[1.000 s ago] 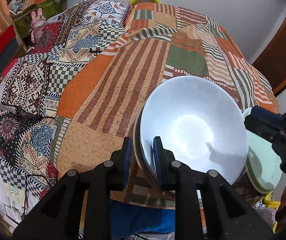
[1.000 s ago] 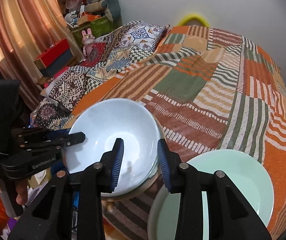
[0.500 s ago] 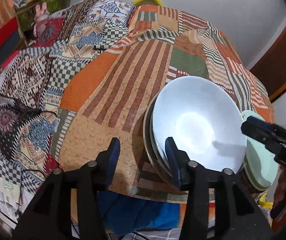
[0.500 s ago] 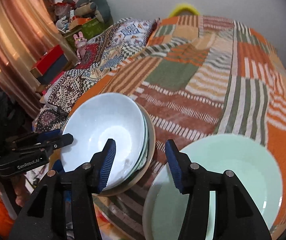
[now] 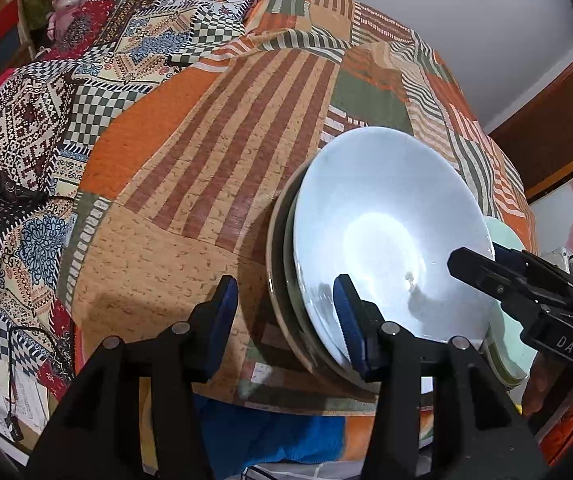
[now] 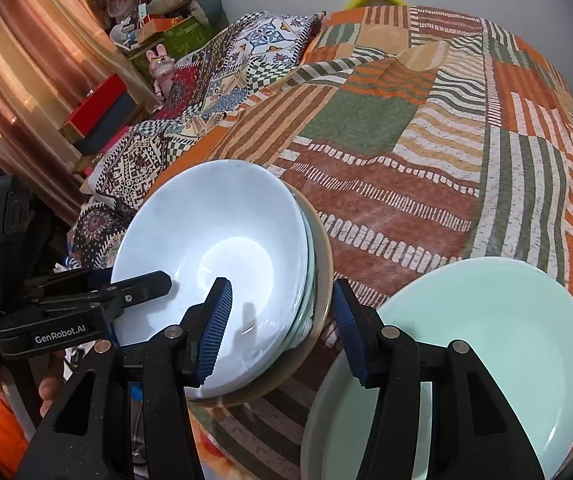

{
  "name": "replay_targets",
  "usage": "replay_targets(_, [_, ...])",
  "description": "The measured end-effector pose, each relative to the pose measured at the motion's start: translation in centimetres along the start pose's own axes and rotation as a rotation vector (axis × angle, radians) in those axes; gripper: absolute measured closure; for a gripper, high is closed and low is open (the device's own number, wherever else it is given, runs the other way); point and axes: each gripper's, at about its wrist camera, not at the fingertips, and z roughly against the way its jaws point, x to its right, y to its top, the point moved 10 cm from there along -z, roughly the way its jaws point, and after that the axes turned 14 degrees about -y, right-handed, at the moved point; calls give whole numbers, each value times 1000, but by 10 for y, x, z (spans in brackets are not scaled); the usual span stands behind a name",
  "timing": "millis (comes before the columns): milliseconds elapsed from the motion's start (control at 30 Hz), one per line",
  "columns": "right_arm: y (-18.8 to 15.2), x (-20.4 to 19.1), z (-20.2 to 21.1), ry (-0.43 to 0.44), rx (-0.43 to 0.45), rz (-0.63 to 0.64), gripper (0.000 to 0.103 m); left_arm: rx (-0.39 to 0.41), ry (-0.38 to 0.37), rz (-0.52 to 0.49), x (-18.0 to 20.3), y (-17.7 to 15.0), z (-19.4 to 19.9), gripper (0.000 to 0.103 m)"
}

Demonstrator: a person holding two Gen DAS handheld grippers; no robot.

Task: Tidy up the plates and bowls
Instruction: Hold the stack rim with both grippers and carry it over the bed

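A stack of bowls stands near the bed's front edge: a white bowl (image 5: 386,232) (image 6: 214,240) on top, a greenish one under it and a beige bowl (image 5: 273,248) (image 6: 323,256) at the bottom. My left gripper (image 5: 284,320) (image 6: 138,286) is open and straddles the stack's left rim, one pad inside the white bowl and one outside, apart from the beige rim. My right gripper (image 6: 282,320) (image 5: 506,280) is open astride the right rim in the same way. A pale green plate (image 6: 486,340) (image 5: 506,240) lies just right of the stack.
The dishes rest on a striped patchwork quilt (image 5: 206,160) over the bed. Patterned bedding (image 5: 26,120) is heaped at the left. A pink rabbit toy (image 6: 160,66), a red box (image 6: 98,100) and a curtain (image 6: 26,60) are beyond it. A wooden door (image 5: 558,120) stands at the right.
Both grippers' jaws have spread much wider around the stack's rims. Both grippers have sunk a little closer to the bowls.
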Motion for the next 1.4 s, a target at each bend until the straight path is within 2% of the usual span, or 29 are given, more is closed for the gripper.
replay_targets(200, [0, -3, -12, 32, -46, -3, 53, 1, -17, -8, 1, 0, -4, 57])
replay_targets(333, [-3, -6, -16, 40, -60, -4, 56, -4, -44, -23, 7, -1, -5, 70])
replay_targets(500, [-2, -5, -16, 39, -55, -8, 59, 0, -42, -31, 8, -1, -5, 70])
replay_targets(633, [-2, -1, -14, 58, -57, -26, 66, 6, -47, -28, 7, -2, -4, 71])
replay_targets(833, [-7, 1, -9, 59, -41, -20, 68, 6, -62, -23, 7, -4, -5, 71])
replay_targets(1000, [-8, 1, -10, 24, -39, -22, 68, 7, -35, -22, 7, -5, -4, 72])
replay_targets(1200, [-2, 0, -11, -12, -48, -35, 69, 10, 59, -51, 12, -4, 0, 72])
replay_targets(1400, [1, 1, -6, 6, -51, -59, 69, 15, 63, -42, 13, 0, 6, 72])
